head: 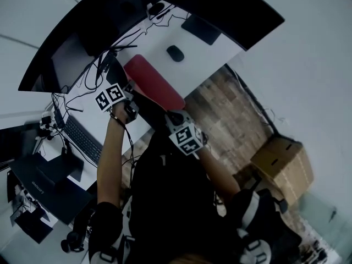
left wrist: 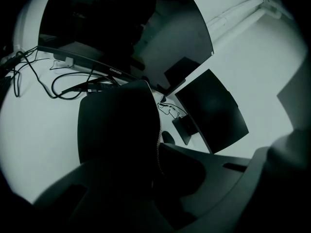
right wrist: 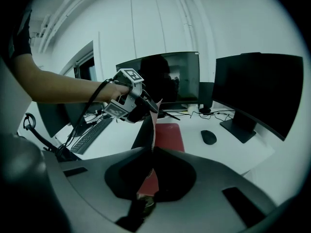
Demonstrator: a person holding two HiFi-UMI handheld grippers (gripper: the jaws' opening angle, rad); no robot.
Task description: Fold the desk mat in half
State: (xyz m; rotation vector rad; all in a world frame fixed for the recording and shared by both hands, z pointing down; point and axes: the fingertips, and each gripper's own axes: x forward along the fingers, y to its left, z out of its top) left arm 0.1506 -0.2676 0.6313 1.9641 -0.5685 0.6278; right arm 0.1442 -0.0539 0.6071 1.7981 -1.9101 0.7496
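Observation:
The desk mat (head: 155,83) is red on top and black underneath, and lies on the white desk (head: 157,37). Its near edge is lifted off the desk, with the black underside (head: 147,108) showing between the two grippers. My left gripper (head: 131,110) is shut on one lifted corner; in the left gripper view the dark flap (left wrist: 116,125) rises from my left gripper (left wrist: 156,176) and hides the desk behind it. My right gripper (right wrist: 146,191) is shut on the other corner, where the mat (right wrist: 167,137) runs away from it. The left gripper (right wrist: 146,105) shows there too, pinching the raised edge.
A black mouse (head: 175,53) lies beyond the mat. A curved monitor (head: 71,48) and a second monitor (right wrist: 260,91) stand at the back, with cables (left wrist: 63,86) behind. A keyboard (head: 83,139) lies to the left. A cardboard box (head: 283,164) sits on the wooden floor.

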